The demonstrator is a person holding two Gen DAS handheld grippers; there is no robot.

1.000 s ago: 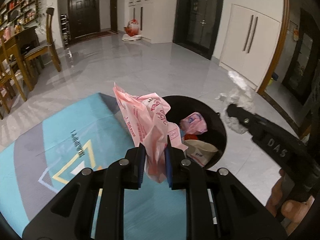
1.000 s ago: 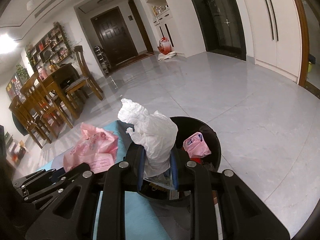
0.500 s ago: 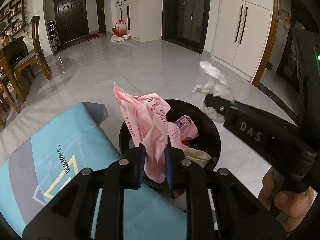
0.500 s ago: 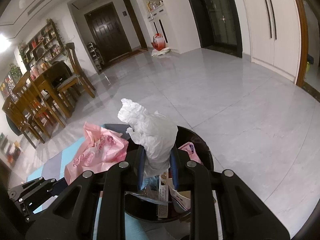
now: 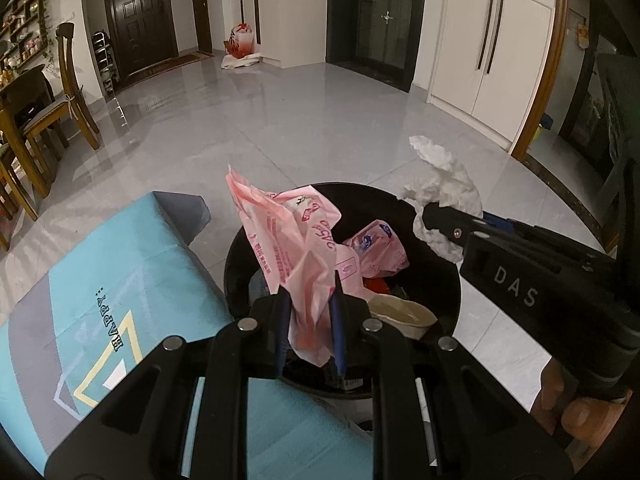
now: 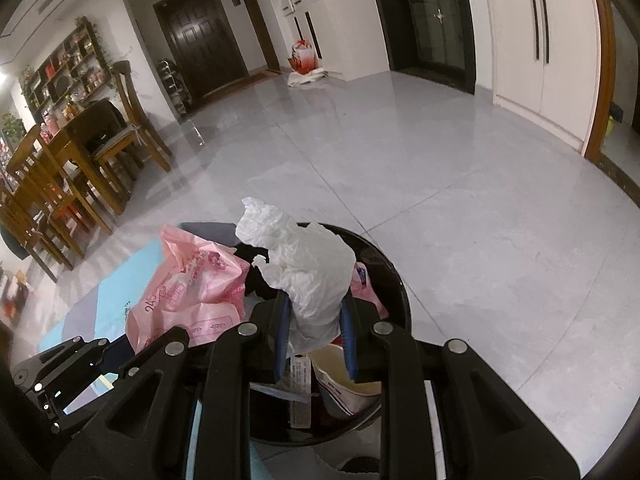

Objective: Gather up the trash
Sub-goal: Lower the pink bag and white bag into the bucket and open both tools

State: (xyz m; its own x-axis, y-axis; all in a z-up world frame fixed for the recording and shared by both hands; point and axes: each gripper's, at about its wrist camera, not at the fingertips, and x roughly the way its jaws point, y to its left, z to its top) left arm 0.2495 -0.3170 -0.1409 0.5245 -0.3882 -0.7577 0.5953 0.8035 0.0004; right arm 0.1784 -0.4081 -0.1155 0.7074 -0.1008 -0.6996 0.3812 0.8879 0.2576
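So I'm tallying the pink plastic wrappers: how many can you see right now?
2. One pink bag is pinched in the left tongs above the black bin; a smaller pink wrapper lies inside the bin. More may be buried under other trash.

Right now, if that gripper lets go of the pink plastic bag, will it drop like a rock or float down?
Probably drift down slowly. The pink plastic bag is thin and crumpled, so it looks very light. It flops over the left gripper, so it seems floppy, not stiff. It hangs above the black bin, so it would likely settle on the trash inside.
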